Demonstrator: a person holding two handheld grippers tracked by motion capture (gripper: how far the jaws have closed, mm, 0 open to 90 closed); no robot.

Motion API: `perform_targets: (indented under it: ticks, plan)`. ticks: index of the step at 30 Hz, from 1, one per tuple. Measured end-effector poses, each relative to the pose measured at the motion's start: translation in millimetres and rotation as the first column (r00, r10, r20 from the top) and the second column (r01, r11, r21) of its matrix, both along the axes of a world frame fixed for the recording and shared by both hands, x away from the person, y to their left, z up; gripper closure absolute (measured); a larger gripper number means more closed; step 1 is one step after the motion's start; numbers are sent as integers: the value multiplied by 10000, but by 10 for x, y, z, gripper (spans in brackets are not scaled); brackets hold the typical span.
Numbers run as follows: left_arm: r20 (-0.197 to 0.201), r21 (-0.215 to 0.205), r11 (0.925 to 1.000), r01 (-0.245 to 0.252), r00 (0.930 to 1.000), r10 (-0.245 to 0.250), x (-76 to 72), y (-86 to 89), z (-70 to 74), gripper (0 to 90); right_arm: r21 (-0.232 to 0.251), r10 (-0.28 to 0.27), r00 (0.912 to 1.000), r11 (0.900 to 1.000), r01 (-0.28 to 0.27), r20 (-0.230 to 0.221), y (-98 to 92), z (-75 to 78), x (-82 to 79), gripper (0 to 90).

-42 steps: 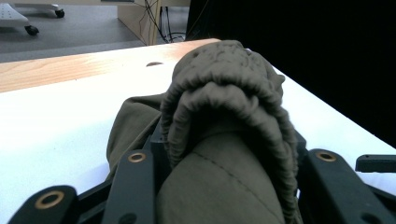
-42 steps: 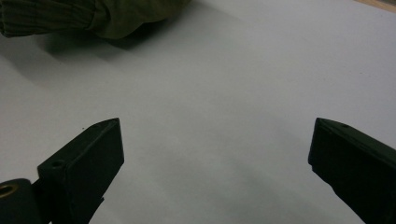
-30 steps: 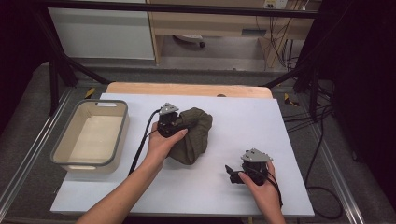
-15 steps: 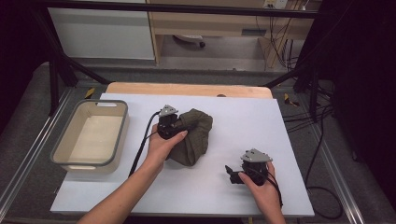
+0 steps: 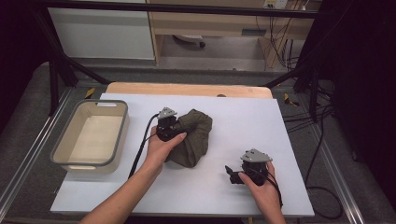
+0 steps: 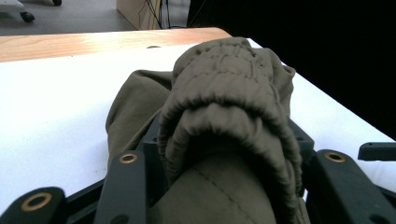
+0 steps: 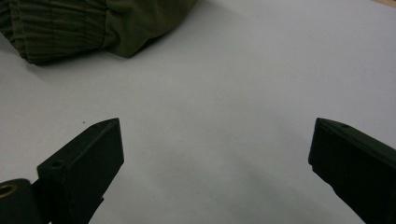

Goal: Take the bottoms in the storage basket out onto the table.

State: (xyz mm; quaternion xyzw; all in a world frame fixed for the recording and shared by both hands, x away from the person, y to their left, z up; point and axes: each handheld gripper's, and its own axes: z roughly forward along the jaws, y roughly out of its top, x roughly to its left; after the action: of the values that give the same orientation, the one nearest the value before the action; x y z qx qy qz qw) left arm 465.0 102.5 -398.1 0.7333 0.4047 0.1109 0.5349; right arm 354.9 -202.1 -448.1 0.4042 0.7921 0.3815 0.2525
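An olive-green garment (image 5: 195, 136) lies bunched in the middle of the white table top (image 5: 252, 116). My left gripper (image 5: 181, 132) reaches into it from the left. In the left gripper view a rolled, ribbed cuff of the garment (image 6: 229, 121) fills the gap between the two black jaws, which press on it from both sides. These jaws have just been opening a little, with the cloth still between them. My right gripper (image 5: 230, 171) rests low on the table at the front right, open, nothing between its fingers (image 7: 88, 163). The garment's edge (image 7: 70, 28) lies ahead of it.
A grey-rimmed beige bin (image 5: 63, 156) stands on the table's left side, with nothing in it. A wooden strip (image 5: 187, 88) runs along the far edge. Cables (image 5: 317, 140) hang off to the right.
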Motion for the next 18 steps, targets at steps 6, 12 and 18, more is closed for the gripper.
perform_targets:
  ticks: [6,12,18]
  plan:
    - [-51,-24,10000,-88,9999,88,-4,39,-13,486,2,38,10000,10000,-38,-29,-4,-4,3,37]
    - [-49,-20,9998,-176,9998,176,-9,91,-20,483,-4,41,10000,10000,-41,-36,-7,-2,1,37]
    - [-63,-40,9994,-348,9994,348,-26,149,-31,487,-26,59,10000,10000,-59,-33,-12,-5,4,37]
